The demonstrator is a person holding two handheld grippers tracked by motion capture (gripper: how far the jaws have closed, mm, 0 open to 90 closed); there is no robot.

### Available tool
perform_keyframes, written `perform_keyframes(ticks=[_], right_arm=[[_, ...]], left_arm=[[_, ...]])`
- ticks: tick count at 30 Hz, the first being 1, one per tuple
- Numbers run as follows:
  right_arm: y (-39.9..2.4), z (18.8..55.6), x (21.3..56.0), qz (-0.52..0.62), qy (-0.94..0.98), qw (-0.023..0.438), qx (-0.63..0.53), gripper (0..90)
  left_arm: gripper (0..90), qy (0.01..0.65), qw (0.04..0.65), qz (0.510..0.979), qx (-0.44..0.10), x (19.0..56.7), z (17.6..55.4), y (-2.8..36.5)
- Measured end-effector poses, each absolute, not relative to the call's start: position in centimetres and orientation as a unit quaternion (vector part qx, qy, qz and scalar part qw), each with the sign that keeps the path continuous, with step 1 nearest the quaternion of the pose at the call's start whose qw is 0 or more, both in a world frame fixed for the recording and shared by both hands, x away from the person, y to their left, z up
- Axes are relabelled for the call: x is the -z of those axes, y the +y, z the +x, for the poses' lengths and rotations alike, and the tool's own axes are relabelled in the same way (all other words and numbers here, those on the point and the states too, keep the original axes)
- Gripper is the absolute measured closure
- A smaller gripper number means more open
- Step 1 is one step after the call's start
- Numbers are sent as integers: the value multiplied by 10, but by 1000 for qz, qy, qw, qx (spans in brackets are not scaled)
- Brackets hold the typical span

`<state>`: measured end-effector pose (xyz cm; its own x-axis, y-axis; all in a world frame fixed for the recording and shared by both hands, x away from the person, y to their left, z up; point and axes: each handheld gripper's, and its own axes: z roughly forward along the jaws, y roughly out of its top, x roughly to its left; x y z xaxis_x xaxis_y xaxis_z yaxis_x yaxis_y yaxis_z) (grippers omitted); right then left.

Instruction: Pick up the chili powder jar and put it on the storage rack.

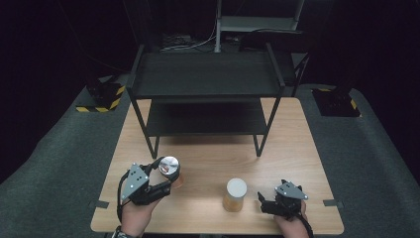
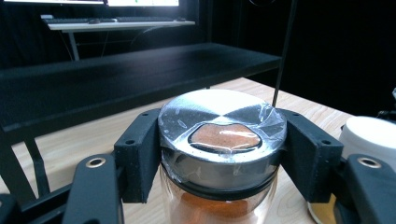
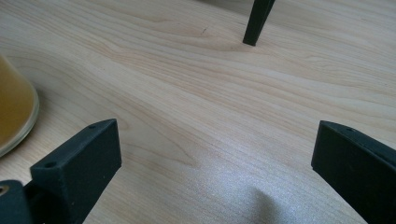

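Where the left tool [image 2: 219, 158] clamps it, the jar [image 2: 222, 140] looks film-wrapped, silver-lidded

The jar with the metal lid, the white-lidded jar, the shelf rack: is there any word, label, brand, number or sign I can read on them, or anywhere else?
None can be read.
Jar with the metal lid, held in the left gripper: bare lid under clear film, no label.
White-lidded jar: no label visible.
Black shelf rack: no marking.
Screens at the top edge of the left gripper view: too cropped and blurred to read.
Yellow-black hazard stripes on the floor: a pattern, no text.

Black shelf rack [image 1: 205, 74], white-lidded jar [image 1: 235, 194]
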<state>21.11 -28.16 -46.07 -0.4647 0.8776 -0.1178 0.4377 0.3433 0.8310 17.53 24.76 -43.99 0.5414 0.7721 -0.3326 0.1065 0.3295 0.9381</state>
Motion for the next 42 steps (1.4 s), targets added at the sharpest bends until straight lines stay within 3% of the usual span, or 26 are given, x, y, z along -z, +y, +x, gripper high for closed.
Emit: perform_keyframes(ticks=[42], right_arm=[[-286,213,460,435,764,279,-387,7]], left_arm=[[351,371,751,474,-270,336,200,251]])
